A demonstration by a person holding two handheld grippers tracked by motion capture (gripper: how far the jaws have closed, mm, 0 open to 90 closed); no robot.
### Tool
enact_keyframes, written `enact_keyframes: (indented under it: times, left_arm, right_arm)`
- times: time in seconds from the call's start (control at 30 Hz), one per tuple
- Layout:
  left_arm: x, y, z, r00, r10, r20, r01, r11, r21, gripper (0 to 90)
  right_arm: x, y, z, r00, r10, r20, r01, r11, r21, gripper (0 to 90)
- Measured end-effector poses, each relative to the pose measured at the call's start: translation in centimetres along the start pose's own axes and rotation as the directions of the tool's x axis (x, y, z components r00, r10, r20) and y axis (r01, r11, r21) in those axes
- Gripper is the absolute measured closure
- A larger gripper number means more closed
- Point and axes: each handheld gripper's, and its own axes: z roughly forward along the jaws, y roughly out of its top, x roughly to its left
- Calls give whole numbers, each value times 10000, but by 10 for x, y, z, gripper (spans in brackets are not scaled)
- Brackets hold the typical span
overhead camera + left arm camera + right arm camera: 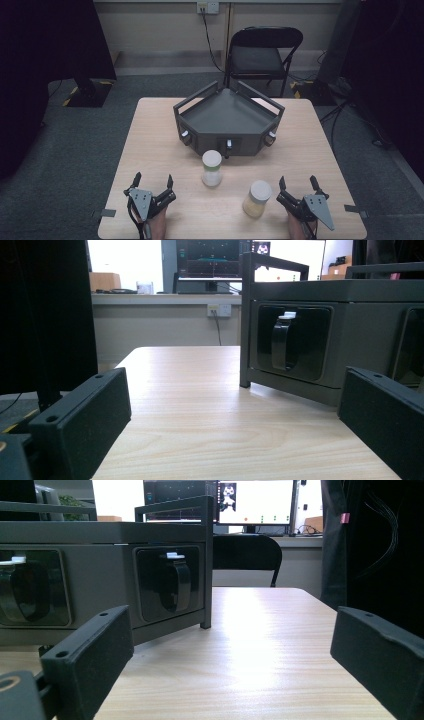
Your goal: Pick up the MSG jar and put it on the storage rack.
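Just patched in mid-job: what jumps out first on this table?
A dark grey angular tray with railings and front handles sits mid-table toward the far edge. Two white-lidded jars stand in front of it: a clear jar close to the tray's front, and a yellowish jar nearer the right gripper. The left gripper and the right one rest open at the near edge, holding nothing.

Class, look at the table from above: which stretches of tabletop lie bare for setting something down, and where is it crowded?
Bare wood lies along the table's left side, beside the grey tray, and along the right side past the tray. Bare too is the front edge between the left claw and the yellowish jar. It is crowded in the middle, where the white jar stands just before the tray.
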Motion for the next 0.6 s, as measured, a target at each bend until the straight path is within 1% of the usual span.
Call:
enact_keyframes:
  times: [0.6]
  left_arm:
    - [0,0,0,10000,4,-18,-4,10000,2,0]
  right_arm:
    - [1,0,0,10000,-4,78,4,10000,-6,7]
